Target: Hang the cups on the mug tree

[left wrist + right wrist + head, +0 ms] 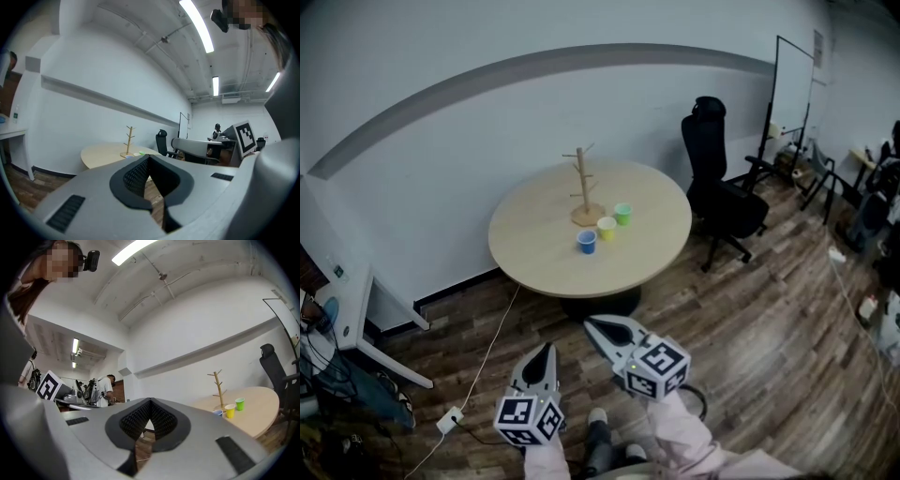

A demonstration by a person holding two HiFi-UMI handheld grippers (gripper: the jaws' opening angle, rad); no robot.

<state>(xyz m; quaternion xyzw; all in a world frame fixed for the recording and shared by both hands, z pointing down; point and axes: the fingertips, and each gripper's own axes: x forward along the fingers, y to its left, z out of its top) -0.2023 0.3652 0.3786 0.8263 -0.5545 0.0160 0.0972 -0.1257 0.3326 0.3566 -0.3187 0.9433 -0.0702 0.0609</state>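
Note:
A wooden mug tree (581,187) stands upright on the round table (656,253), bare of cups. Beside its base sit a green cup (622,214), a yellow cup (607,228) and a blue cup (587,242), all upright. My left gripper (548,349) and right gripper (591,323) hover over the floor, well short of the table's near edge. Both are shut and hold nothing. In the left gripper view the left gripper (149,158) has its tips meeting, the mug tree (129,140) far ahead. In the right gripper view the right gripper (150,401) is likewise shut, the mug tree (218,385) and green cup (240,403) off to the right.
A black office chair (717,187) stands right of the table, a whiteboard (792,94) behind it. A white desk (356,309) is at the left wall. A power strip (448,419) with its cable lies on the wooden floor. A person (107,390) stands far off.

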